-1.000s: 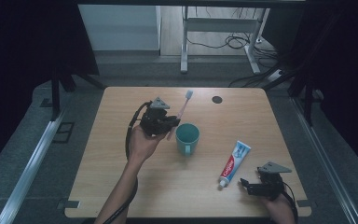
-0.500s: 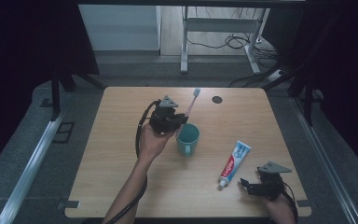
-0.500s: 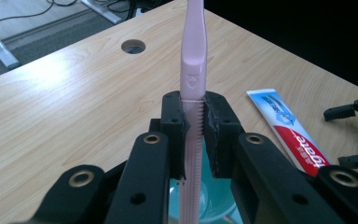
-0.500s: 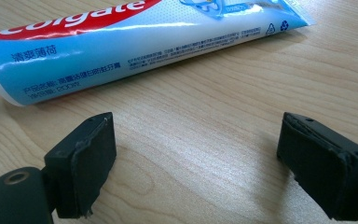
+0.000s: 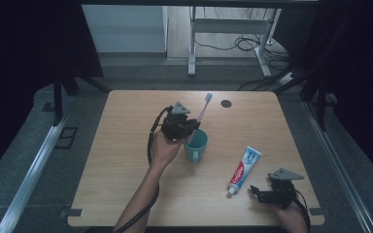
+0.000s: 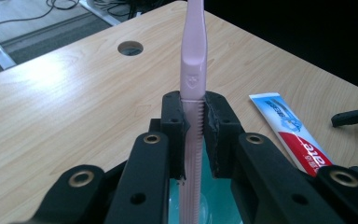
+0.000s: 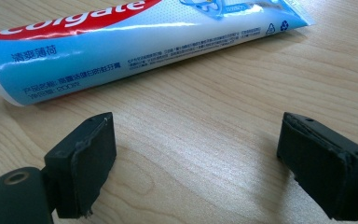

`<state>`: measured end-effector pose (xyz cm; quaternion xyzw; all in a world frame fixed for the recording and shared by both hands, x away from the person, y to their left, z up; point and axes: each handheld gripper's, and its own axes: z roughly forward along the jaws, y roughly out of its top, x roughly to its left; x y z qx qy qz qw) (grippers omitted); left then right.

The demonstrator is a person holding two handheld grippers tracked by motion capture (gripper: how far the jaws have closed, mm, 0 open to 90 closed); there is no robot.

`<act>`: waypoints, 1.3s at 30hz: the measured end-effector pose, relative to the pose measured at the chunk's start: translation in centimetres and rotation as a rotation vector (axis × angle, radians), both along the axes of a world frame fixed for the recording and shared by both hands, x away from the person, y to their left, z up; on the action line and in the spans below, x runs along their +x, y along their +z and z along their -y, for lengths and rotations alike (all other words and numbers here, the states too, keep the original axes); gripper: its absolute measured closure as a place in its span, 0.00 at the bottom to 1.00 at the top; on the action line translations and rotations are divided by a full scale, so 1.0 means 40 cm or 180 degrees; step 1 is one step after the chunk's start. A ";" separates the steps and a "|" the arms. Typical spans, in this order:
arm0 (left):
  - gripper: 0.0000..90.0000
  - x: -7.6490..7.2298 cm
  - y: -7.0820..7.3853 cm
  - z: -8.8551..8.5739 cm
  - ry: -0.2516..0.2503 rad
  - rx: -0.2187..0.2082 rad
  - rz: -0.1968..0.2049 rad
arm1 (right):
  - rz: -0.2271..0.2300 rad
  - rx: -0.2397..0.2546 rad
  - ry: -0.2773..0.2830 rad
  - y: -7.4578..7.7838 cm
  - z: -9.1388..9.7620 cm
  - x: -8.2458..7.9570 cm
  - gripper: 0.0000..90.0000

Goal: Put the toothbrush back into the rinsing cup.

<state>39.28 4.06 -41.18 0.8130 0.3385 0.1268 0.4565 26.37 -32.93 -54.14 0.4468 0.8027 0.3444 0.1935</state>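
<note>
Left claw (image 6: 193,140) grips toothbrush (image 6: 193,70) over cup (image 5: 195,144); lower handle straight in, then release. Right claw (image 7: 193,163) wide, empty beside toothpaste (image 7: 121,42).

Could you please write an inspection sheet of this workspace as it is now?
Surface: wooden table, with a round hole near the far edge.
Job's things: pink toothbrush held head up, its lower end over the teal cup; toothpaste tube lying flat.
Clutter: nothing seen.
Grippers: left gripper shut on the toothbrush handle; right gripper open, resting on the table beside the tube, not touching it.
Cables: black cable trailing from the left gripper; loose cables on the floor behind.
Surroundings: metal table legs behind, dark curtains at both sides.
</note>
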 end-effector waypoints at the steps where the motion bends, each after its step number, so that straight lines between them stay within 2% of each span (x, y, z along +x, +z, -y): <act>1: 0.88 0.000 -0.005 0.000 0.0001 -0.0009 -0.0013 | 0.0000 0.0000 0.0000 0.000 0.000 0.000 0.13; 13: 0.88 0.001 -0.067 0.003 0.0029 -0.0030 -0.0129 | 0.0000 0.0000 0.0000 0.000 0.000 0.000 0.13; 31: 0.88 -0.004 -0.131 0.031 0.0069 0.0178 -0.0175 | -0.0004 0.0001 -0.0003 0.000 0.000 0.000 0.13; 39: 0.87 0.000 -0.144 0.041 0.0071 0.0264 -0.0225 | -0.0005 0.0002 -0.0003 0.000 0.000 0.000 0.13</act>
